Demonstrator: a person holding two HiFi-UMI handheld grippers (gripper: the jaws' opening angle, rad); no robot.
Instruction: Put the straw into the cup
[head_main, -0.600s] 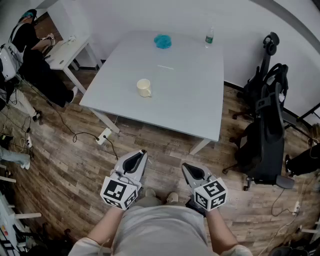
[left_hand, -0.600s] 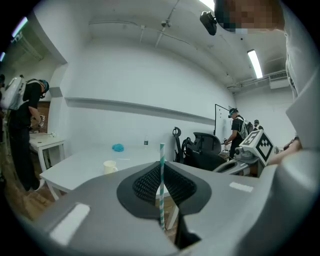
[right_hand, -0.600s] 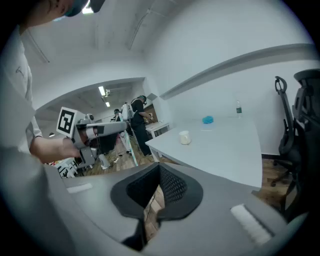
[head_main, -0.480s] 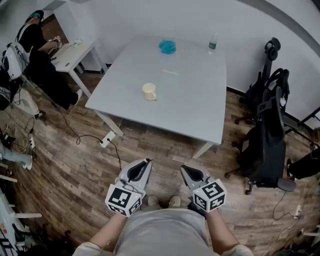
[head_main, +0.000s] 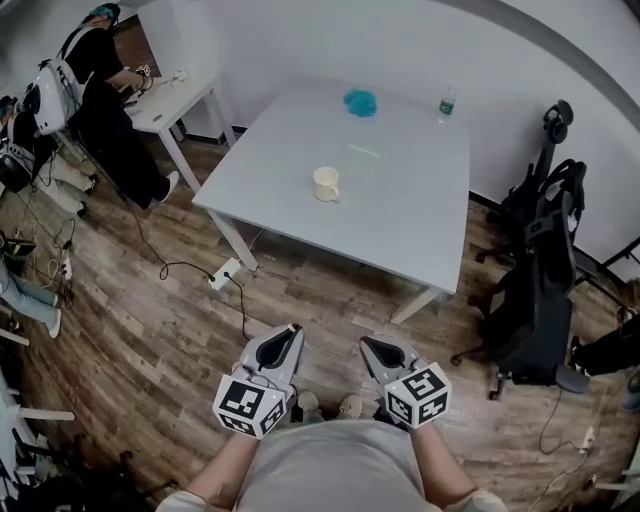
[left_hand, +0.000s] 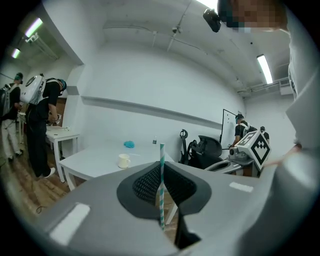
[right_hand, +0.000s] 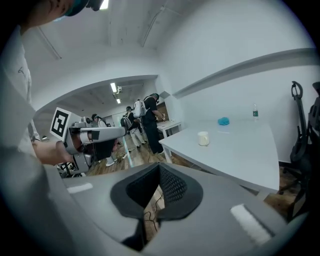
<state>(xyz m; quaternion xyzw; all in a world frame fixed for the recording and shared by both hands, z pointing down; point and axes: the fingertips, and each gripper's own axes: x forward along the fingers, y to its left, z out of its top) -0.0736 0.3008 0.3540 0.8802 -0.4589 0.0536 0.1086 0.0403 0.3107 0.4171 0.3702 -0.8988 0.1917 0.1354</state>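
A cream cup (head_main: 325, 184) stands on the white table (head_main: 400, 215), far ahead of me; it also shows in the left gripper view as the cup (left_hand: 123, 160) and in the right gripper view as the cup (right_hand: 203, 138). My left gripper (head_main: 289, 330) hangs low in front of my body, shut on a teal-and-white striped straw (left_hand: 161, 186) that stands upright between its jaws. My right gripper (head_main: 366, 344) is beside it, shut with nothing in it. Both are over the wooden floor, well short of the table.
On the table lie a blue lump (head_main: 360, 101), a small bottle (head_main: 446, 102) at the far edge and a thin pale strip (head_main: 365, 152). Black chairs (head_main: 535, 290) stand to the right. A person (head_main: 100, 95) stands at a small white desk (head_main: 175, 95) at the far left. Cables cross the floor.
The head view has swung, so the table and cup now sit further right in the picture. Both grippers stay low by my body, close together.
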